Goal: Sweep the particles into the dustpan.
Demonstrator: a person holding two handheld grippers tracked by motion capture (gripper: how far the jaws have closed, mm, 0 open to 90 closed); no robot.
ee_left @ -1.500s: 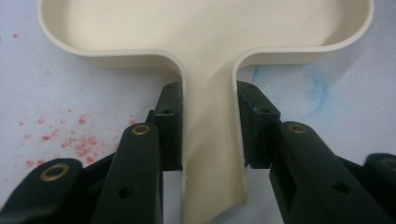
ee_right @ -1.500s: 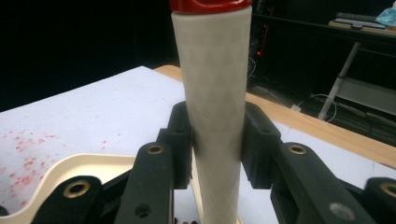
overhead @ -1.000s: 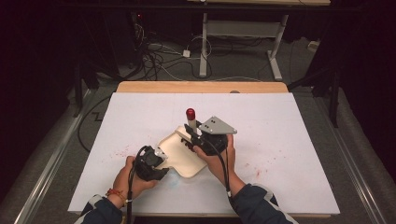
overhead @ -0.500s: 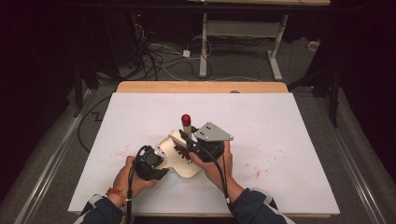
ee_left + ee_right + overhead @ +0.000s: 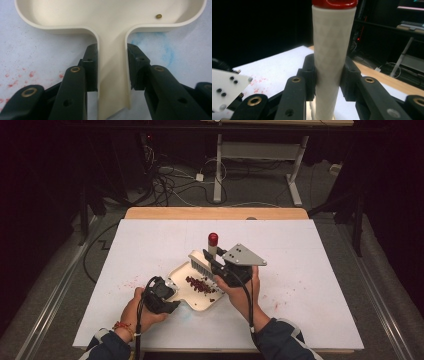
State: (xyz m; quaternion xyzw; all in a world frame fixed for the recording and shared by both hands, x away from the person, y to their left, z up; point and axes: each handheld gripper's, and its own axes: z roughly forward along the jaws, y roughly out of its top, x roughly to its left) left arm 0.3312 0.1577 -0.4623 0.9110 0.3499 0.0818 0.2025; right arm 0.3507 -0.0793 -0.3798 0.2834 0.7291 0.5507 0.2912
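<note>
Sweeping red crumbs into a dustpan is the work in hand, and it looks mostly done. One cream dustpan (image 5: 192, 287) lies near the middle of the white table (image 5: 320, 270), and one dark red pile of crumbs (image 5: 200, 284) already sits inside it. What is left, as I judge it — faint red specks (image 5: 131, 282) on the table at nine o'clock from the pan, and a few more (image 5: 275, 306) at about four o'clock. They are too small to count.

The left gripper (image 5: 112, 67) has its jaws closed on the dustpan's handle (image 5: 113, 82), pads pressing it from both sides; this holds the pan flat on the table. One small brown grain (image 5: 159, 16) lies in the pan's near corner.

The right gripper (image 5: 328, 75) clamps the pale handle (image 5: 333, 50) of one brush (image 5: 202, 263), which has a red cap (image 5: 213, 238). Its bristles stand over the pan's far edge, at twelve o'clock from the pile — touching or just above, I cannot tell.

Count: two grippers, one dustpan, one brush, one pile.
</note>
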